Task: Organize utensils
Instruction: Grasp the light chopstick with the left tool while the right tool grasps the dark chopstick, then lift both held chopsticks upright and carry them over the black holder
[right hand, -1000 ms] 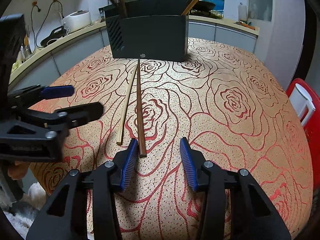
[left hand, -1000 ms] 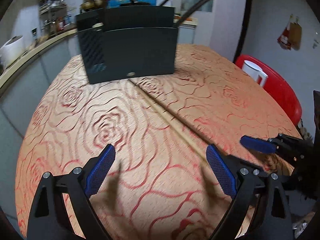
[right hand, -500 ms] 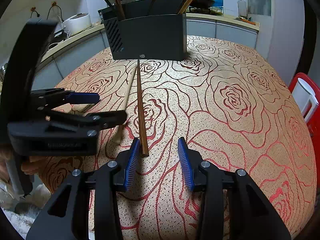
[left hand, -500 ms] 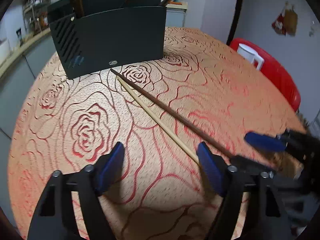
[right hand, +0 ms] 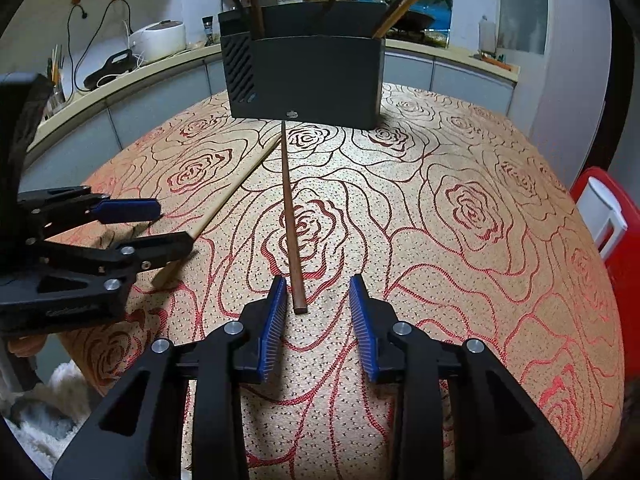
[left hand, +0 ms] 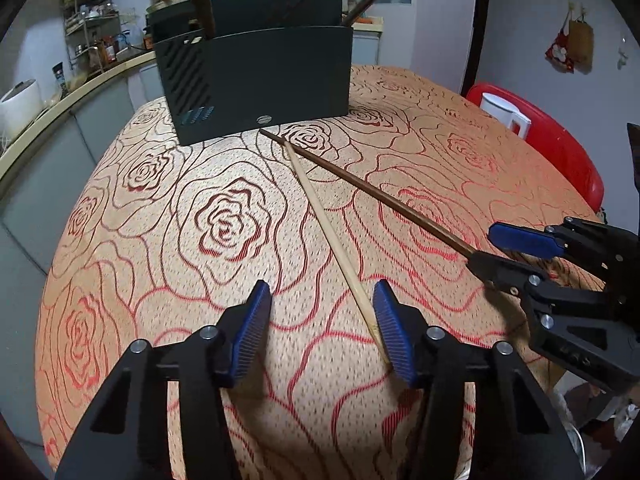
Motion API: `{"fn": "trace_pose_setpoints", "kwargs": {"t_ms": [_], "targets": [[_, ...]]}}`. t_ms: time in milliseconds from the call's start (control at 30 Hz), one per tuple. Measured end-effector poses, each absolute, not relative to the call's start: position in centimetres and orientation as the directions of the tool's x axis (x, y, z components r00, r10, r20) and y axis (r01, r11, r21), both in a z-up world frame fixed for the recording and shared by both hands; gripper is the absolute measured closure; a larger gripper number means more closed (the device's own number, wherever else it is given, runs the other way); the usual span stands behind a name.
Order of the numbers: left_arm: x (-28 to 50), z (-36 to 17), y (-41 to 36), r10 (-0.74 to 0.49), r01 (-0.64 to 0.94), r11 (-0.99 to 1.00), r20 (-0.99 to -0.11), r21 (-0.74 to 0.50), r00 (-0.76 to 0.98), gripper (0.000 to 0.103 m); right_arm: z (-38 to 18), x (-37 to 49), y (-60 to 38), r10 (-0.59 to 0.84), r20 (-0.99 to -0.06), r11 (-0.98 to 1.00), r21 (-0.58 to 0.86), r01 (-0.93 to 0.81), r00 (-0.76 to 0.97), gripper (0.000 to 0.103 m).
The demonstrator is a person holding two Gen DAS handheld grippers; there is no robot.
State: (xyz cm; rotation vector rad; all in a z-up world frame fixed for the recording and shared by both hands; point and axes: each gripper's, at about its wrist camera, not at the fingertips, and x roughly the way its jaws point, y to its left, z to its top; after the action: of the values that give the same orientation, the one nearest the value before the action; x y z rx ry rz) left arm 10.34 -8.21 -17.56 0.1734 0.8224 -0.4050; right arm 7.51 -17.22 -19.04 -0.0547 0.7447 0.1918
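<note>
left claw point(left hand: 320, 328): open, empty, straddling near end of pale chopstick point(left hand: 324, 216) | right claw point(right hand: 318, 316): open, empty, at near end of dark chopstick point(right hand: 289, 208) | both flat on desk point(right hand: 460, 264), tips by far holder point(right hand: 308, 76) | thin, stiff, light, likely slippery; pinch near ends

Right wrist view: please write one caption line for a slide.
Open right gripper straddles the dark chopstick end.

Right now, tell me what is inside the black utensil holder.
Several dark chopsticks and a lighter brown one stick up out of the black utensil holder. Its opaque walls hide their lower ends and anything else inside.
</note>
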Motion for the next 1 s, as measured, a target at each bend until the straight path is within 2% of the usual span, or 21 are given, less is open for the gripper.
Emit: {"fn": "trace_pose_setpoints", "kwargs": {"t_ms": [233, 467, 533, 667, 833, 1000], "targets": [[9.4, -17.5, -6.7, -0.275, 0.343, 0.938, -0.716, -0.053, 0.641, 0.059, -19.0, 7.3, -16.6, 0.177, -0.671, 0.976, 0.023, -0.218, 0.72, 0.078], [7.9, -17.6, -7.4, -0.334, 0.398, 0.915, -0.692, -0.074, 0.64, 0.059, -19.2, 6.7, -16.3, 0.183, -0.655, 0.975, 0.028, -0.218, 0.733, 0.078], [7.8, -17.7, -7.4, -0.342, 0.4, 0.913, -0.687, -0.081, 0.642, 0.062, -19.3, 6.6, -16.2, 0.185, -0.649, 0.975, 0.025, -0.222, 0.738, 0.078], [7.9, -17.8, -7.2, -0.338, 0.396, 0.915, -0.68, -0.076, 0.651, 0.079, -19.4, 6.7, -16.1, 0.191, -0.63, 0.973, 0.023, -0.228, 0.752, 0.08], [7.4, -18.0, -7.4, -0.332, 0.398, 0.915, -0.671, -0.059, 0.663, 0.093, -19.4, 6.7, -16.0, 0.183, -0.626, 0.975, 0.017, -0.221, 0.758, 0.084], [7.0, -18.0, -7.7, -0.322, 0.409, 0.912, -0.669, -0.031, 0.67, 0.096, -19.4, 6.7, -15.5, 0.185, -0.627, 0.973, 0.008, -0.232, 0.757, 0.095]]}}
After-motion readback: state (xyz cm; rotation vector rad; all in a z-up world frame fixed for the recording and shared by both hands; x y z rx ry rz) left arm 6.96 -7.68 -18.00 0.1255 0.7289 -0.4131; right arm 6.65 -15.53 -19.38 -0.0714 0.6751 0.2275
